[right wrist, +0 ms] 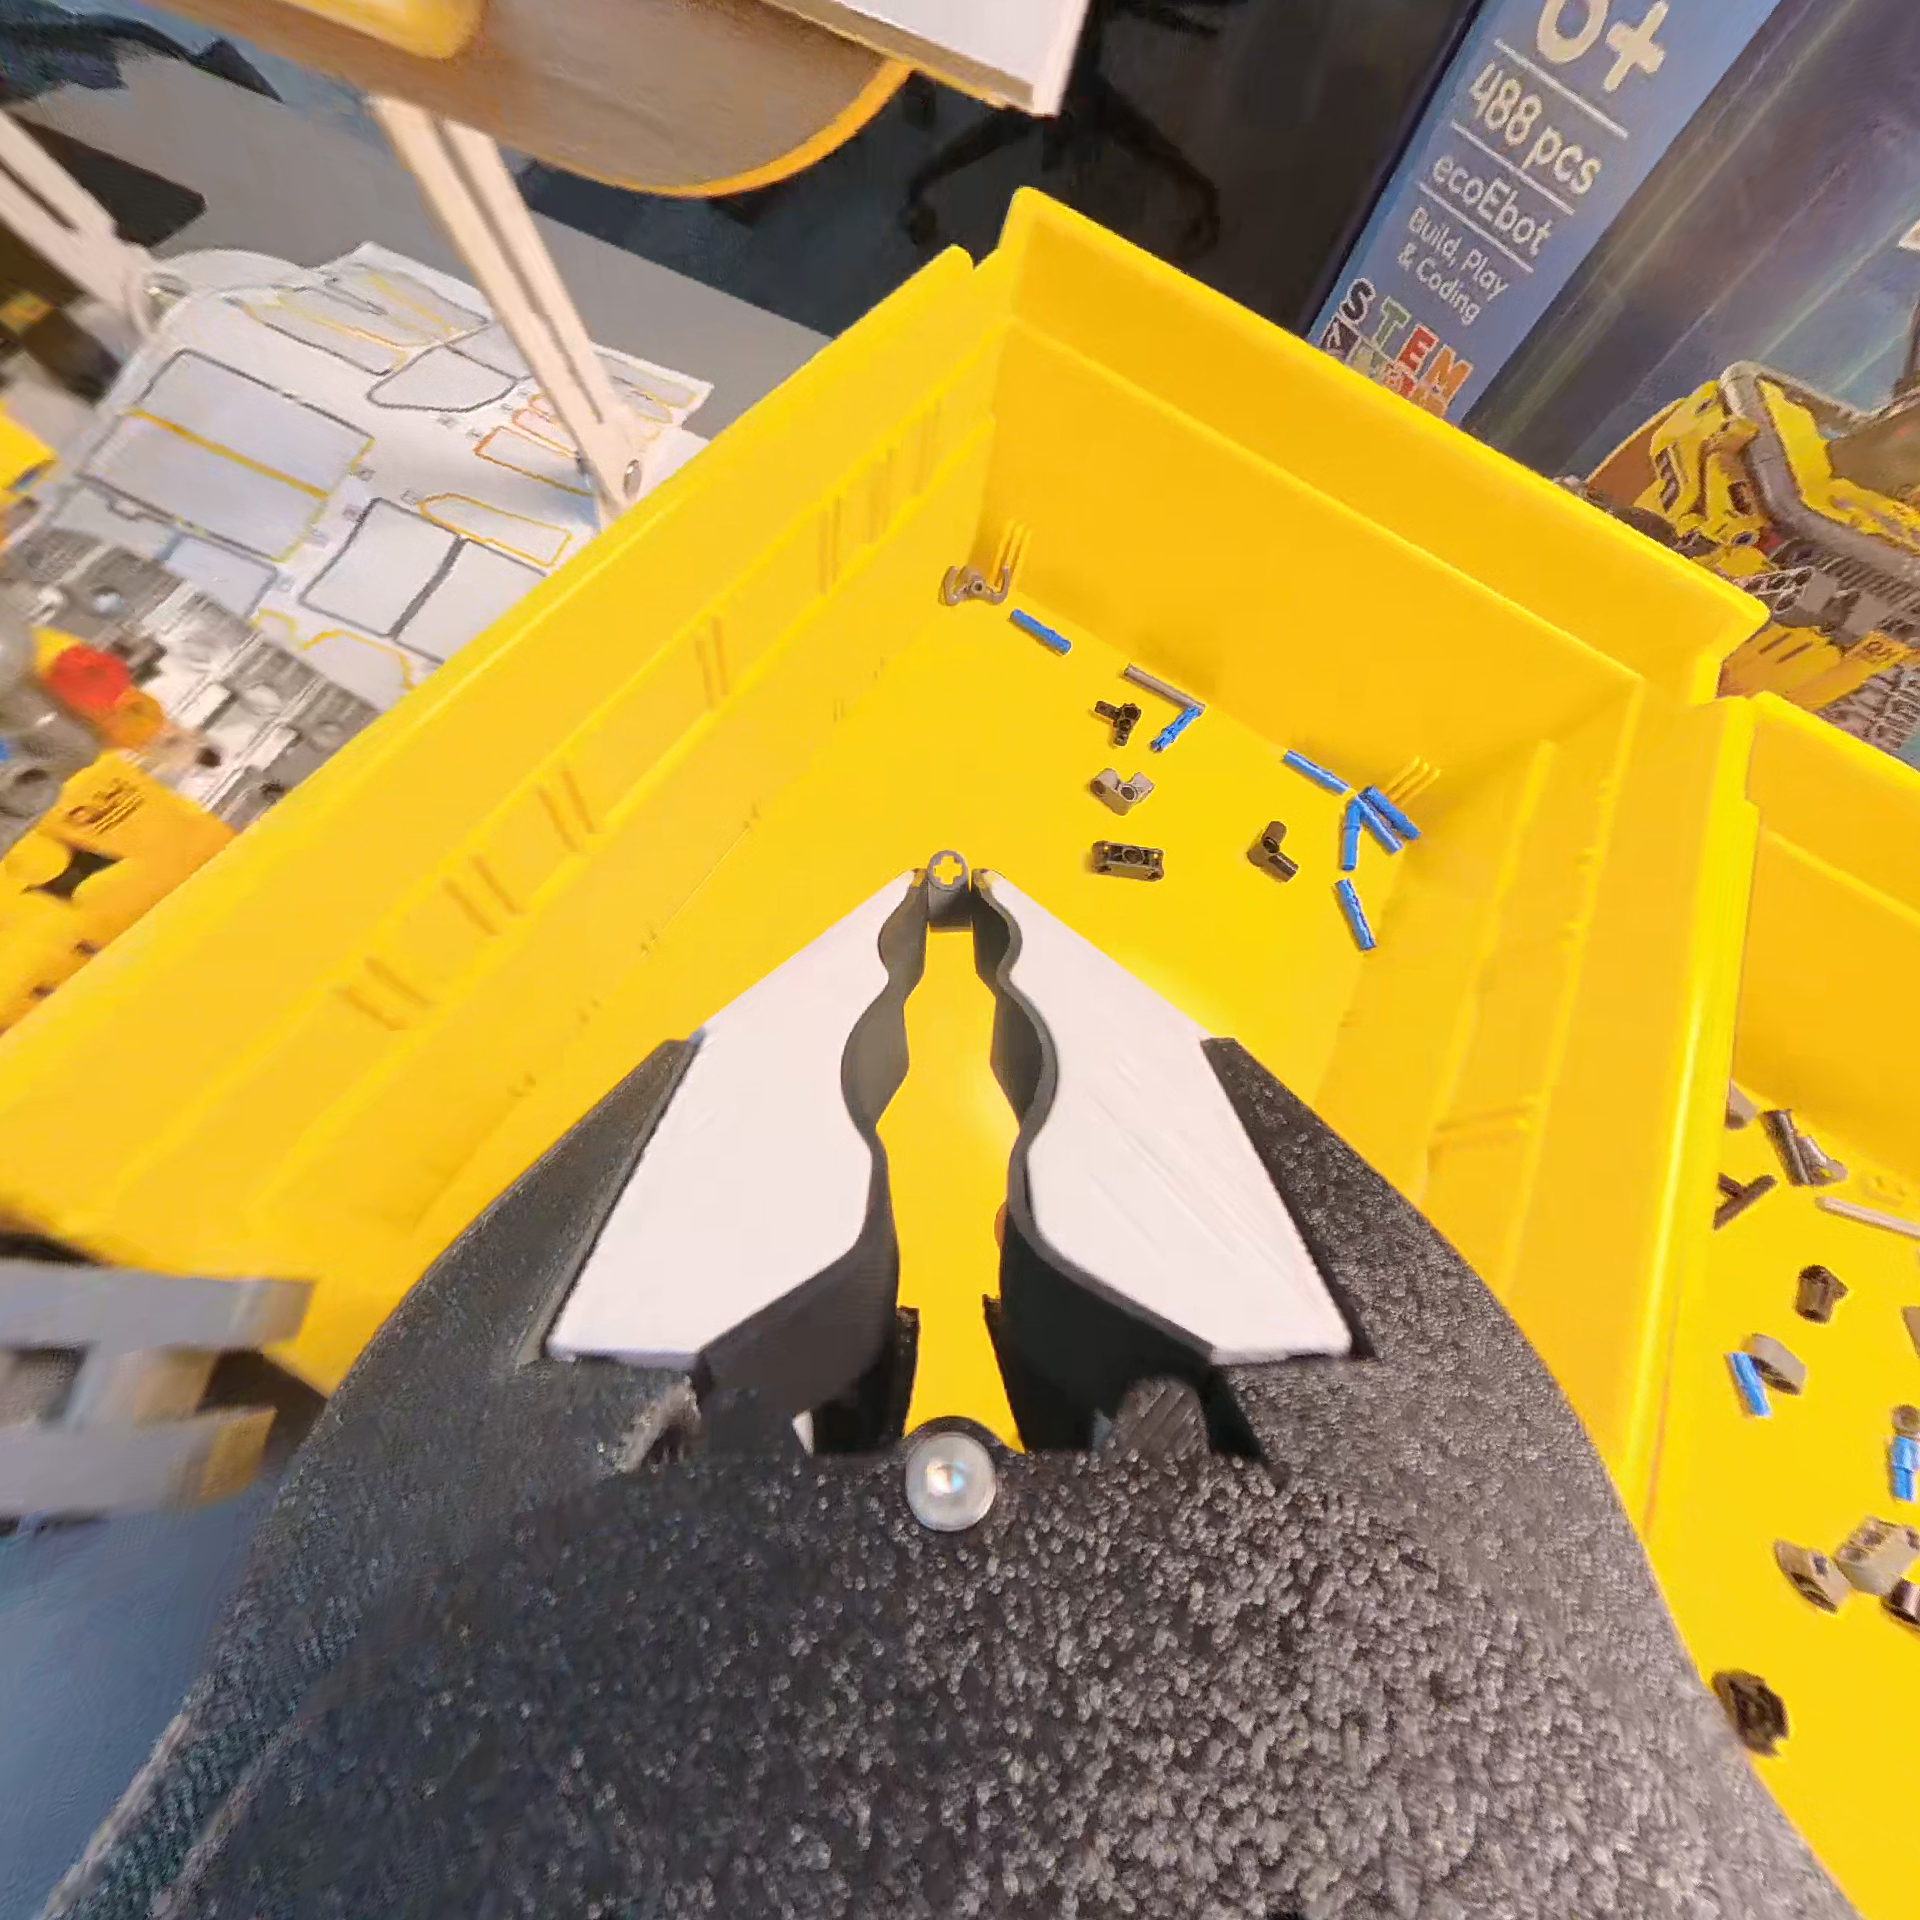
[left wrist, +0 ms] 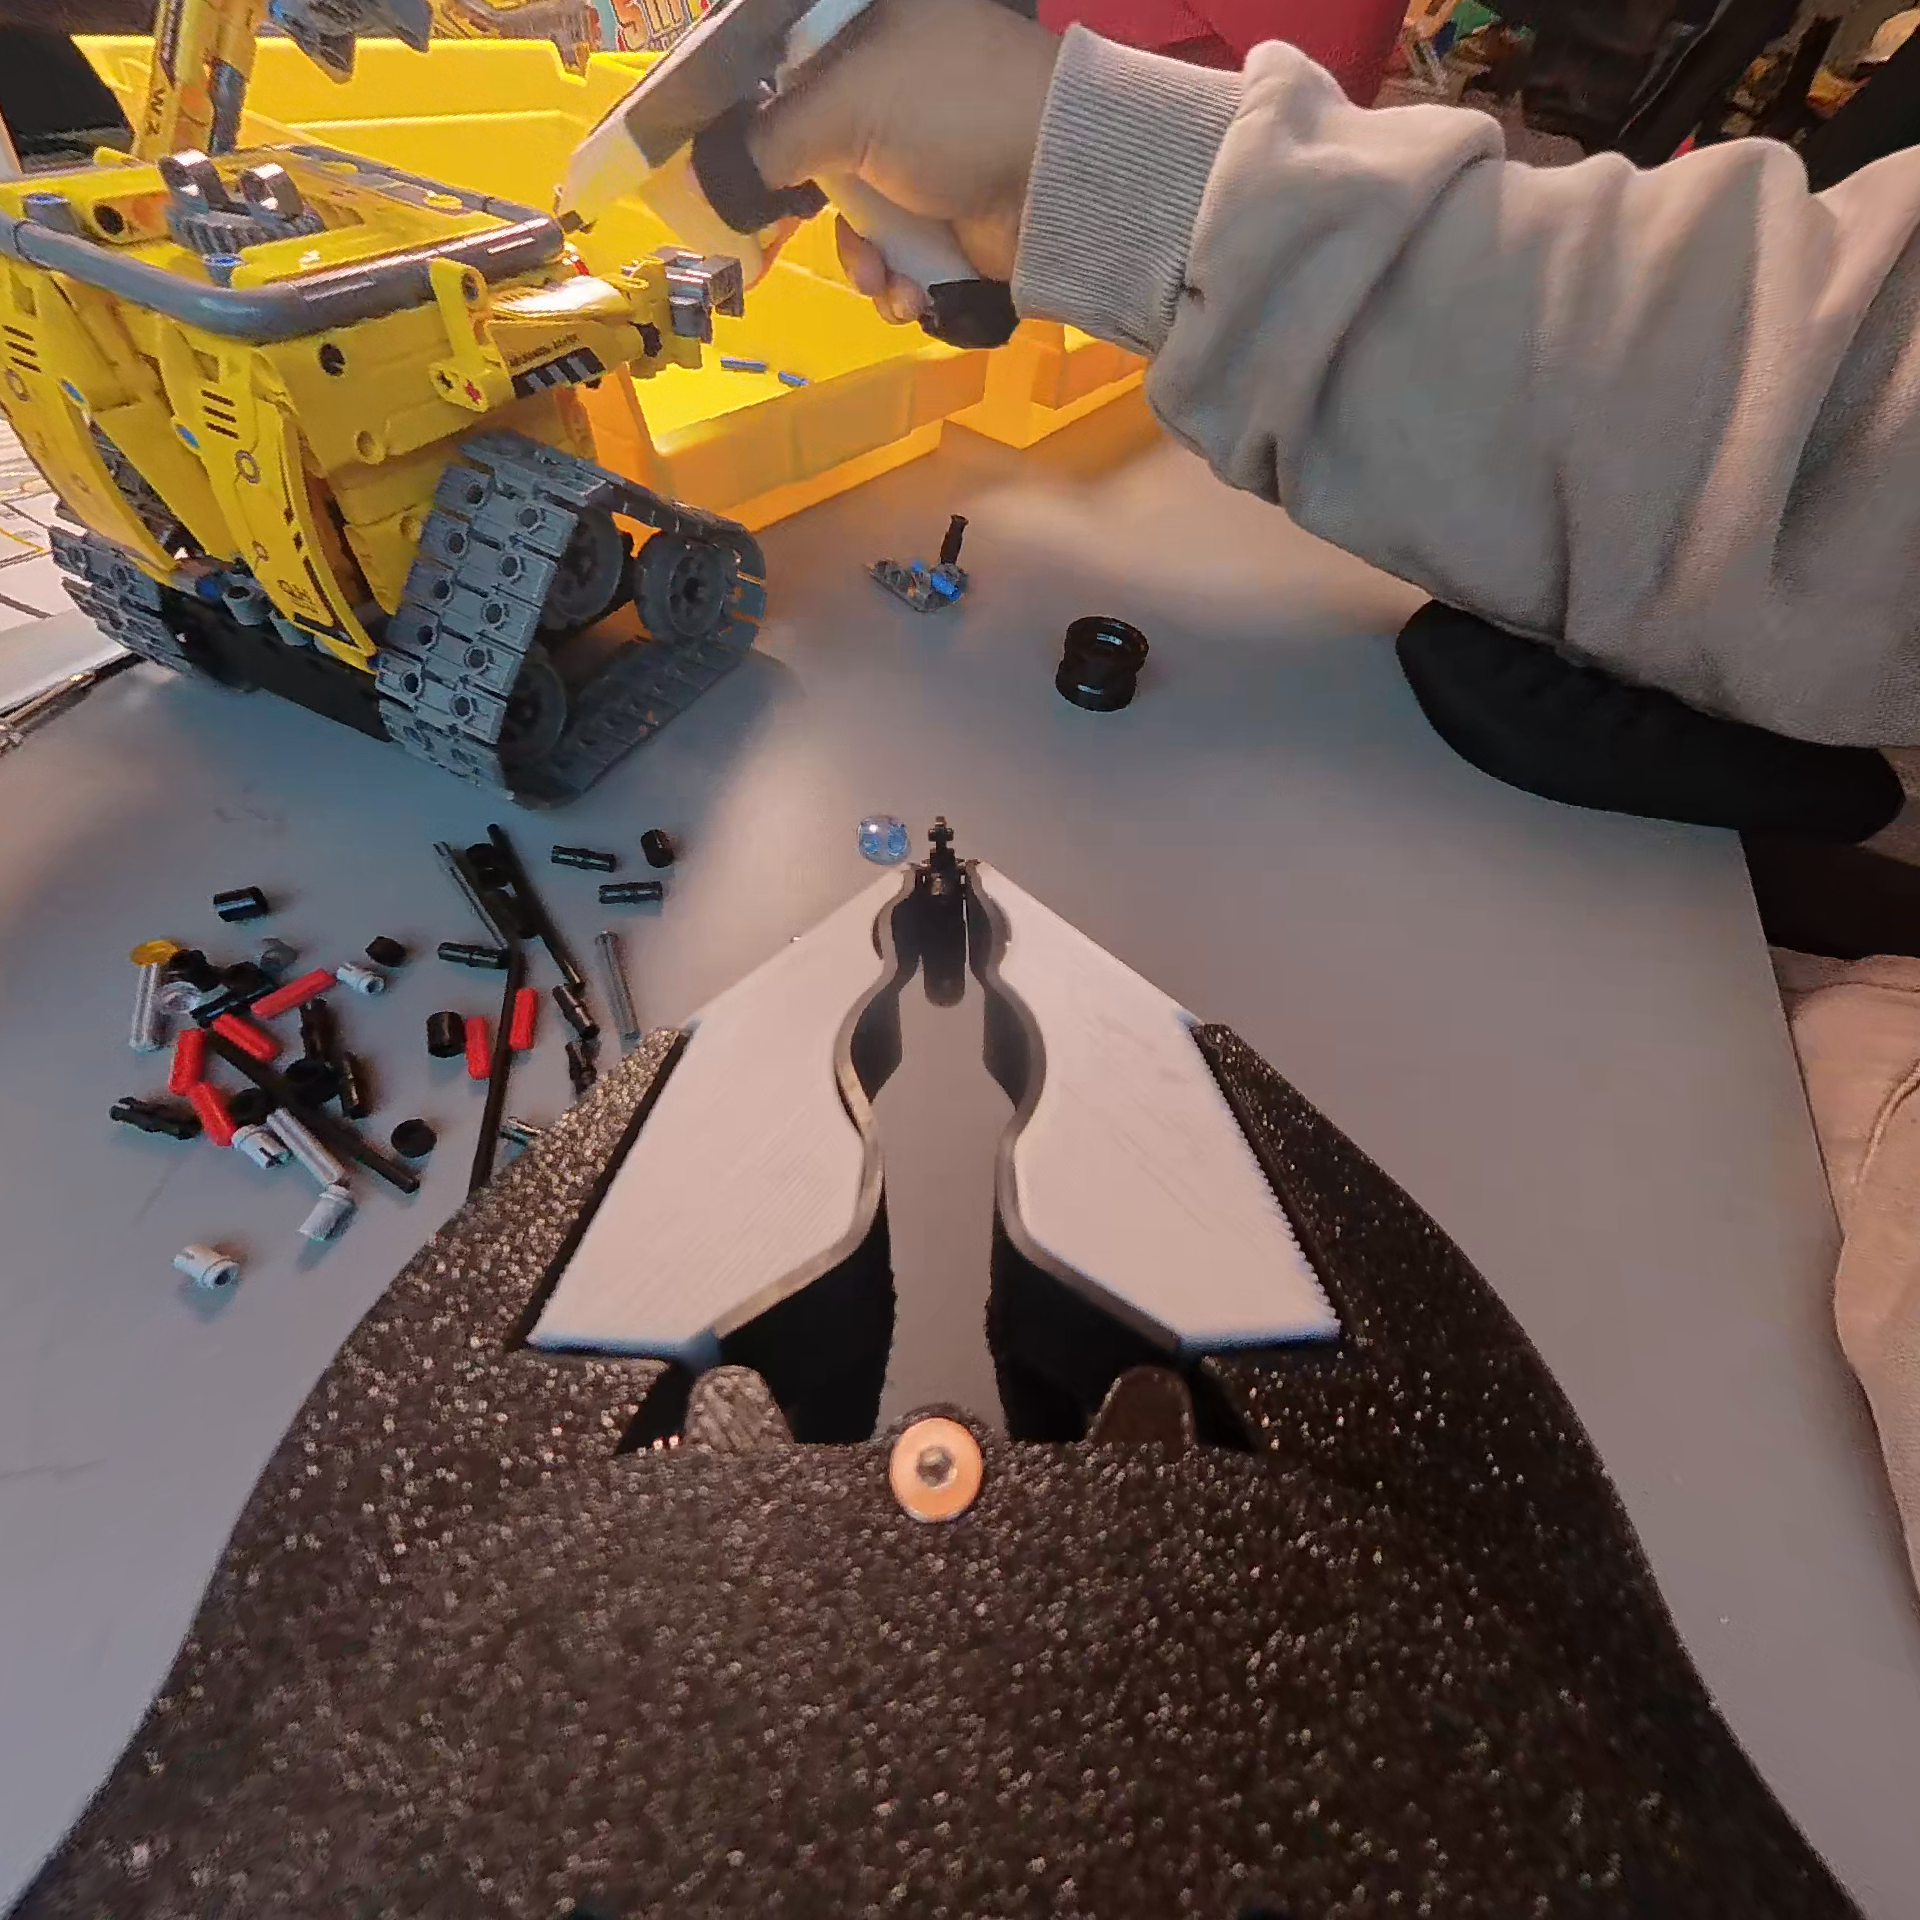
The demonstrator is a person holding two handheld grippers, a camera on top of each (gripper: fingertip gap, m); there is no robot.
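Note:
My left gripper (left wrist: 940,878) is shut on a small black connector piece (left wrist: 940,914) and holds it low over the grey table (left wrist: 1351,1039), beside a clear blue round stud (left wrist: 883,837). A yellow tracked brick vehicle (left wrist: 312,436) stands at the far left. My right gripper (right wrist: 948,881) is shut on a small grey axle connector (right wrist: 947,871) and hangs over a yellow bin (right wrist: 1195,499) that holds several blue pins (right wrist: 1361,821) and small grey and black pieces. In the left wrist view the right gripper (left wrist: 665,114), held in a hand, is above the bins by the vehicle.
Loose black, red and grey pins (left wrist: 312,1039) lie left of my left gripper. A black ring (left wrist: 1101,665) and a small grey-blue assembly (left wrist: 920,582) lie farther off. A grey-sleeved arm (left wrist: 1507,416) crosses the right. Instruction sheets (right wrist: 312,468) and a toy box (right wrist: 1507,208) are behind the bins. My hands' fingertips stand some 35 cm from each other.

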